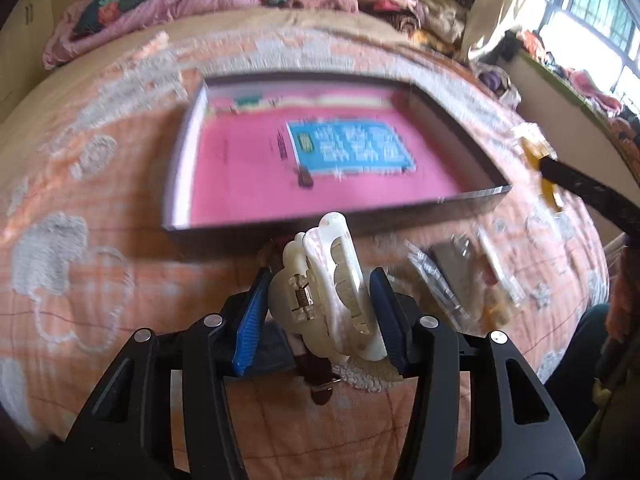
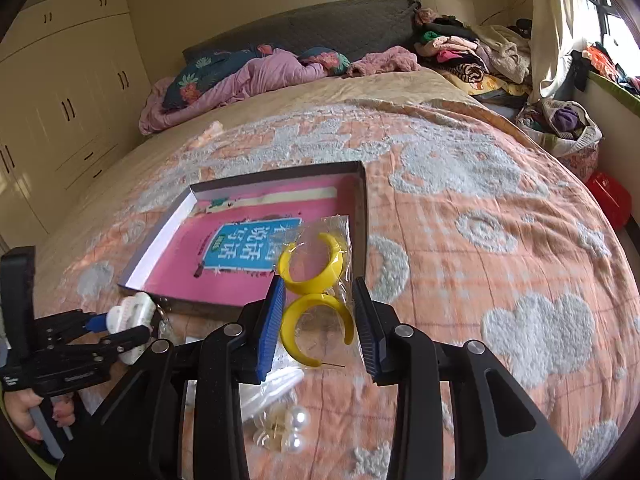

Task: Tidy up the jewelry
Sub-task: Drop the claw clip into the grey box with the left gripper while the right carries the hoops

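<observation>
My left gripper (image 1: pixel 320 300) is shut on a white pearly hair claw clip (image 1: pixel 328 292), held just above the bedspread in front of the shallow box (image 1: pixel 188 152) with a pink book (image 1: pixel 248 184) inside. In the right wrist view my right gripper (image 2: pixel 320 308) is shut on a clear packet of yellow hoop earrings (image 2: pixel 316 308), held above the bed near the box's (image 2: pixel 362 216) near right corner. The left gripper (image 2: pixel 120 328) with the clip (image 2: pixel 132 312) shows at lower left there.
A dark brown hair clip (image 1: pixel 316 376) and clear packets of jewelry (image 1: pixel 460 280) lie on the orange bedspread. A packet of pearl earrings (image 2: pixel 294 428) lies under my right gripper. Crumpled bedding (image 2: pixel 240 76) and piled clothes (image 2: pixel 472 56) sit at the bed's far end.
</observation>
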`<state>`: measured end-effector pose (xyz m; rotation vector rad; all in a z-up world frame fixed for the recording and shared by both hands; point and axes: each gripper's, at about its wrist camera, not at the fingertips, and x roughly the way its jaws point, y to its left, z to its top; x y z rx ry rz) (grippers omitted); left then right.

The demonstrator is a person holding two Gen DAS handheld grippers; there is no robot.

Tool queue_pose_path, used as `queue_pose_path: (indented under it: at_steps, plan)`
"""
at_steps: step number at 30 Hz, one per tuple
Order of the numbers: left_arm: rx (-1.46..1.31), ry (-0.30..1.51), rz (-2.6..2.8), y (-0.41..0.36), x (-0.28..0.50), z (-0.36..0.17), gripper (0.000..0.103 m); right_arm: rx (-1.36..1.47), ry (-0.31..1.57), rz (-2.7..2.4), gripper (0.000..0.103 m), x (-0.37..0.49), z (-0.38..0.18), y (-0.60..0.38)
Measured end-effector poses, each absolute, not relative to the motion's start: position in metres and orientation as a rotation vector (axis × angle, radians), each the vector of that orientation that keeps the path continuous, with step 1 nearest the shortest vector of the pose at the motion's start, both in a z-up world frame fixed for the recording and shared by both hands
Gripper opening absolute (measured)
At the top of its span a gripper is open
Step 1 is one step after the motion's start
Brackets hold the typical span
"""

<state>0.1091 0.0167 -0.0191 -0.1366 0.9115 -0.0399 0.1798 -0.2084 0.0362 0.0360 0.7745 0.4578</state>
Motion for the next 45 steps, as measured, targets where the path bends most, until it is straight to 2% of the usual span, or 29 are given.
queue_pose_path:
  at_steps: [10, 18, 31, 33, 41, 45]
  plan:
    - [-0.191, 0.827, 0.021, 0.053, 0.155, 0.012, 0.042, 0.019, 0.775, 0.485, 0.033, 0.217, 0.039, -0.184]
    - [-0.254, 0.831, 0.06, 0.079, 0.199, 0.002, 0.042, -0.021, 0.817, 0.479, 0.033, 0.248, 0.02, -0.162]
    - [-0.248, 0.886, 0.032, 0.072, 0.216, -0.031, 0.042, -0.017, 0.893, 0.431, 0.033, 0.273, -0.018, -0.156]
    - [-0.244, 0.891, 0.031, 0.07, 0.216, -0.032, 0.038, -0.007, 0.902, 0.428, 0.033, 0.273, -0.021, -0.158]
    - [-0.234, 0.887, 0.033, 0.068, 0.214, -0.032, 0.038, 0.027, 0.893, 0.438, 0.039, 0.265, -0.017, -0.164]
    - [-0.24, 0.857, 0.036, 0.07, 0.209, -0.023, 0.038, 0.071, 0.874, 0.435, 0.047, 0.257, -0.007, -0.175]
